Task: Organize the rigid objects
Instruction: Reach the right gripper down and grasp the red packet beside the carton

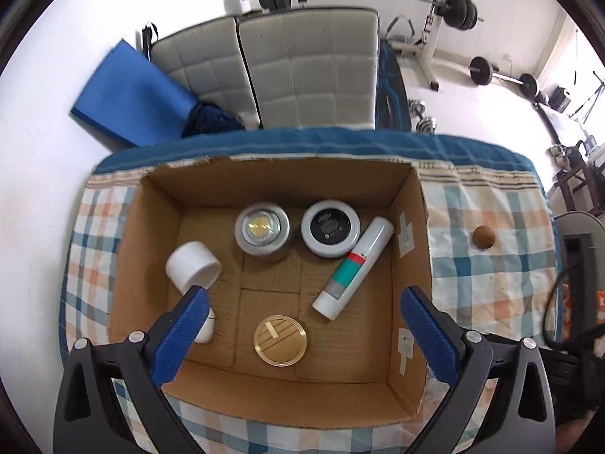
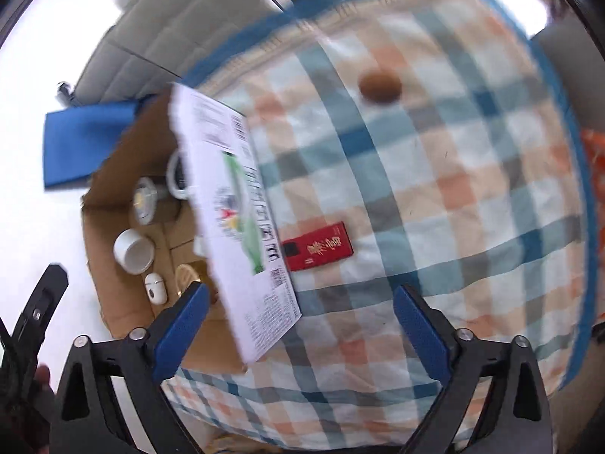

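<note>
An open cardboard box stands on a checked cloth. Inside lie a silver tin, a black-lidded jar, a white tube with green and red bands, a white cup on its side, a small white case and a gold round lid. My left gripper hangs open and empty over the box. My right gripper is open and empty above the cloth beside the box's printed wall. A red flat pack and a brown round object lie on the cloth.
The brown round object lies right of the box. Grey cushioned chairs, a blue mat and a barbell rack stand beyond the table. The cloth's blue border marks the table edge.
</note>
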Tool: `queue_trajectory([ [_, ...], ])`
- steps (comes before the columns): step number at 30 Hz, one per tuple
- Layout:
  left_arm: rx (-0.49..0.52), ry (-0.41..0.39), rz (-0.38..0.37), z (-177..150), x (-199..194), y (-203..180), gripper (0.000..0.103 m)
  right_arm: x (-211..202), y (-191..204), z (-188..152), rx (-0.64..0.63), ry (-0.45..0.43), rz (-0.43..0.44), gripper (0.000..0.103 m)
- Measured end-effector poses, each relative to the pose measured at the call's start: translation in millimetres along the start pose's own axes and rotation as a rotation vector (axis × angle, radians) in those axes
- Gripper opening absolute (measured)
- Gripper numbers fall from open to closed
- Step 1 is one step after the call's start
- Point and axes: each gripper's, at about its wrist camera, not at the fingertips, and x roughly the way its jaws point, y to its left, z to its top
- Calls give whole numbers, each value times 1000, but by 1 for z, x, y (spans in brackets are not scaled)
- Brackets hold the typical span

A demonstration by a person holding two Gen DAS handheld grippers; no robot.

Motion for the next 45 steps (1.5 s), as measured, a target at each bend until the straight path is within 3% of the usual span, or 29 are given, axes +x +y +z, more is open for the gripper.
queue_trajectory([
  [3, -15, 32, 15, 1, 18, -1, 103, 46, -22, 13, 104, 77, 7, 83],
  [6, -21, 47, 17, 2, 27, -3, 103, 82, -36, 18, 232, 128, 67, 73],
  [9, -22, 46, 29, 5, 31, -4, 103, 102, -37, 19, 302, 130, 99, 64],
  [12, -20, 49, 34, 11, 35, -6, 103, 110, -37, 18, 355, 103, 53, 49],
  [14, -19, 52, 15, 14, 34, -10, 103, 107, -34, 17, 355, 95, 9, 34],
  [16, -5, 45, -7, 17, 31, -17, 103, 102, -31, 18, 302, 93, -10, 25],
  [17, 7, 40, -20, 18, 29, -22, 103, 97, -31, 19, 267, 99, -16, 8],
  [18, 20, 34, -32, 20, 26, -29, 103, 92, -33, 19, 237, 105, -41, 1],
  [24, 71, 7, -63, 33, 20, -65, 103, 61, -60, 30, 148, 75, -62, 2],
  [25, 75, 6, -56, 34, 20, -68, 103, 62, -64, 28, 172, 86, -17, 6],
  [27, 83, 4, -26, 35, 23, -70, 103, 74, -72, 25, 226, 144, 71, 24],
  [28, 86, 1, -6, 34, 25, -70, 103, 82, -72, 21, 244, 159, 99, 38],
  [29, 87, -4, 14, 33, 25, -70, 103, 88, -71, 19, 262, 162, 123, 43],
  [33, 86, -28, 90, 30, 29, -63, 103, 114, -62, 6, 348, 163, 154, 49],
  [35, 74, -25, 103, 30, 33, -57, 103, 114, -47, 4, 358, 126, 87, 52],
  [39, 47, -4, 95, 28, 38, -48, 103, 118, -18, -2, 298, 92, -77, 41],
  [42, 40, 1, 78, 26, 37, -48, 103, 114, -17, -7, 252, 90, -86, 35],
  [43, 41, 1, 70, 25, 37, -49, 103, 109, -18, -6, 237, 85, -83, 21],
  [45, 48, 2, 46, 23, 36, -56, 103, 98, -19, -6, 214, 80, -61, 17],
])
